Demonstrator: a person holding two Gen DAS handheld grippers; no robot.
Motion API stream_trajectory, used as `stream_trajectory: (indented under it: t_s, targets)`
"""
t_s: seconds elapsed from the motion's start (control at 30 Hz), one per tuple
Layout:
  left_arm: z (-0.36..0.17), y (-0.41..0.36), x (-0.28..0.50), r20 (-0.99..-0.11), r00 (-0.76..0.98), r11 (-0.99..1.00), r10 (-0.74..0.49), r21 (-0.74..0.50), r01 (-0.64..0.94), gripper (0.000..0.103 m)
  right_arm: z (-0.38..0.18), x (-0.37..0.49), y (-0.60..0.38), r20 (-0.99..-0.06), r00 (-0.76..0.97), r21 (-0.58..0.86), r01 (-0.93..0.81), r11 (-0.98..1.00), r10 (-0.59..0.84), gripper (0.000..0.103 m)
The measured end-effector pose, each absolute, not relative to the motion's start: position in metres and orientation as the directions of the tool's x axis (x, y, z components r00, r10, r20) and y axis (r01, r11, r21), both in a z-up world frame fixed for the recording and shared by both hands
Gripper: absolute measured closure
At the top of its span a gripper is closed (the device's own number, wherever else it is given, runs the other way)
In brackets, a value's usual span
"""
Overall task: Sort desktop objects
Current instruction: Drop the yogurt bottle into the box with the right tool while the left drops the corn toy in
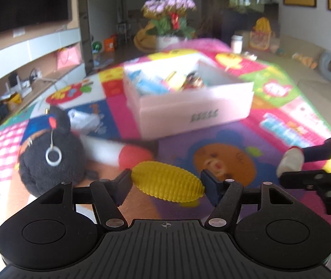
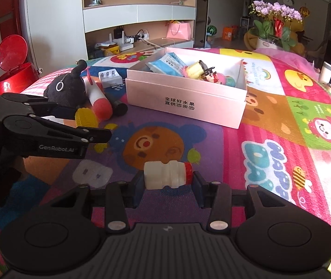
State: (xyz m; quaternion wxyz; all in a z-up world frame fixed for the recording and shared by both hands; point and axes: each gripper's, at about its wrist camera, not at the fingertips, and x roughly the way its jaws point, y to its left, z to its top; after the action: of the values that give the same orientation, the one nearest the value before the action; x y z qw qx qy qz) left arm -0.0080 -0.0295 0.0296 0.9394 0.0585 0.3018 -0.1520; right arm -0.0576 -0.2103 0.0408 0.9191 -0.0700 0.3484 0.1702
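Observation:
A yellow toy corn cob (image 1: 167, 181) sits crosswise between the pads of my left gripper (image 1: 165, 183), which is shut on it just above the colourful play mat (image 1: 235, 139). From the right wrist view the same corn (image 2: 85, 116) shows in the left gripper (image 2: 93, 125). My right gripper (image 2: 167, 182) is shut on a small white bottle with a red cap (image 2: 165, 175), held sideways. That bottle (image 1: 290, 162) also appears at the right edge of the left wrist view. An open pink box (image 2: 184, 97) holding packets and small toys lies further back on the mat.
A black plush toy (image 2: 65, 88) and a white-and-red toy (image 2: 98, 100) lie left of the box, with a white charger-like block (image 2: 110, 78) behind them. A red lidded bin (image 2: 14, 74) stands off the mat's left edge. Potted orchids (image 2: 274, 23) stand beyond.

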Motion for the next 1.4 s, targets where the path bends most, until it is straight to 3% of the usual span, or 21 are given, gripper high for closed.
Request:
stream_trajectory:
  t_s: [0.17,0.3,0.33,0.37,0.43,0.5,0.7,0.83,1.0,1.03,1.1,1.2,1.4]
  targets:
    - [0.09,-0.036,-0.001,-0.448,0.828,0.926,-0.336,0.003,0.377,0.033,0.076,-0.069,-0.223,-0.563,0.796,-0.058,-0.308,0.95,0.223,0.061]
    - [0.142,-0.045,0.048,-0.33,0.87,0.927,-0.367,-0.051,0.372,0.033,0.123,-0.06,-0.229,-0.357,0.921,-0.153,-0.224,0.962,0.158,0.061]
    - [0.151,-0.048,0.063,-0.309,0.874,0.925,-0.375,-0.068,0.373,0.027,0.132,-0.052,-0.227,-0.311,0.939,-0.166,-0.207,0.964,0.147,0.061]
    - [0.159,-0.048,0.078,-0.305,0.87,0.921,-0.387,-0.089,0.379,0.008,0.139,-0.041,-0.225,-0.273,0.952,-0.172,-0.192,0.966,0.14,0.061]
    - [0.171,-0.041,0.099,-0.298,0.876,0.925,-0.38,-0.139,0.354,0.004,0.149,-0.015,-0.22,-0.21,0.969,-0.175,-0.171,0.97,0.133,0.06]
    - [0.173,-0.027,0.101,-0.301,0.892,0.941,-0.337,-0.141,0.308,0.004,0.152,0.012,-0.22,-0.186,0.973,-0.138,-0.165,0.977,0.138,0.039]
    - [0.115,0.01,0.055,-0.385,0.887,0.967,-0.255,-0.078,0.244,0.003,0.14,0.035,-0.241,-0.212,0.966,-0.017,-0.155,0.988,0.148,0.037]
    - [0.061,0.014,0.023,-0.51,0.816,0.958,-0.272,-0.065,0.279,0.003,0.121,0.036,-0.239,-0.295,0.944,-0.018,-0.161,0.987,0.149,0.037]
    - [0.014,0.031,0.007,-0.606,0.785,0.99,-0.13,-0.031,0.141,0.003,0.089,0.03,-0.207,-0.419,0.875,-0.051,-0.288,0.956,0.242,0.038]
    - [0.011,0.038,0.005,-0.607,0.787,0.993,-0.11,-0.039,0.109,0.003,0.082,0.03,-0.197,-0.449,0.853,-0.053,-0.324,0.945,0.268,0.04]
    - [0.009,0.048,0.003,-0.603,0.795,0.998,-0.06,-0.035,0.048,0.003,0.066,0.027,-0.17,-0.504,0.809,-0.069,-0.388,0.919,0.304,0.064]
    - [0.008,0.062,0.0,-0.611,0.792,0.999,-0.015,-0.039,-0.011,0.003,0.049,0.021,-0.135,-0.549,0.762,-0.08,-0.456,0.887,0.342,0.068]
    - [0.009,0.071,-0.008,-0.601,0.797,0.996,-0.068,-0.093,0.015,0.002,0.033,0.049,-0.105,-0.626,0.691,-0.04,-0.493,0.869,0.363,0.068]
